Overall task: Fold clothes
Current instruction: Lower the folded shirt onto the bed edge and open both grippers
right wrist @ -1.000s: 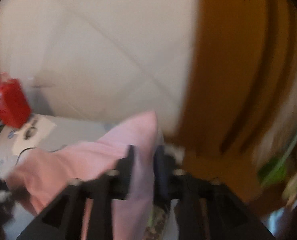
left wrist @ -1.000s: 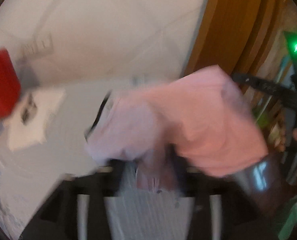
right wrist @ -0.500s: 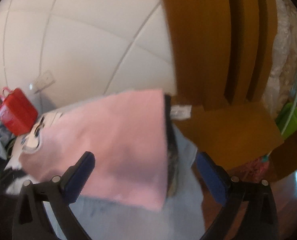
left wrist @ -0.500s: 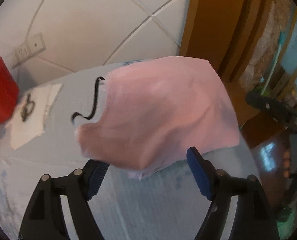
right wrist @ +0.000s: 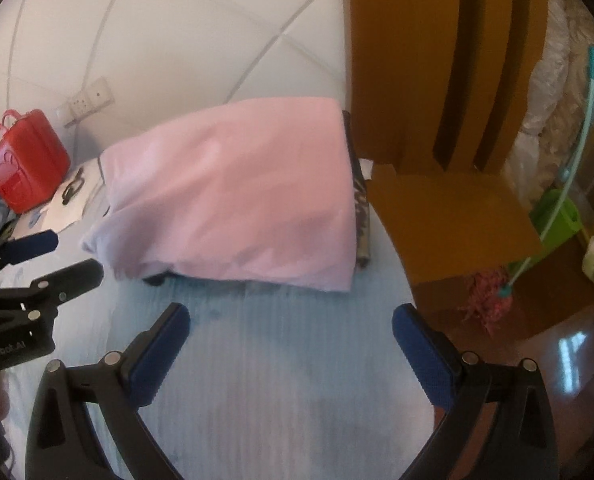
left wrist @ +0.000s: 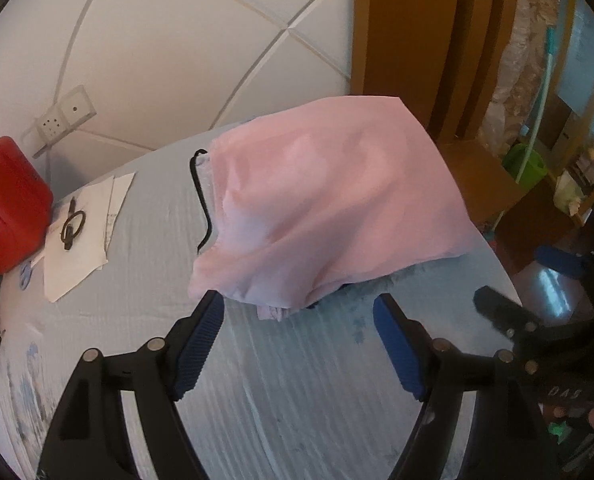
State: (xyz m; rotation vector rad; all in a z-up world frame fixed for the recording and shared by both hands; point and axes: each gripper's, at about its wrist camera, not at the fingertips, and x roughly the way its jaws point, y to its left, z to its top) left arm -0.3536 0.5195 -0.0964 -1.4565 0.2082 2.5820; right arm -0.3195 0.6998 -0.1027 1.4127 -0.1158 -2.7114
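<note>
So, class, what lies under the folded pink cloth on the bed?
Under the pink cloth a dark patterned garment shows along its right edge, and a black cord shows at its left. Both rest on the pale blue sheet. How far they reach underneath is covered.

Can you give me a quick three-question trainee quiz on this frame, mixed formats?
1. True or false: the right gripper is clamped on the pink garment.
2. What lies on the white paper beside the red case? A) a small dark looped object B) a green cup C) a spoon
3. Fill in: the pink garment lies folded on the pale blue ___.

Key
1. False. Both the right gripper and the left gripper stand open just short of the garment, with nothing between the pads.
2. A: a small dark looped object; what it is cannot be told.
3. Sheet.
</note>
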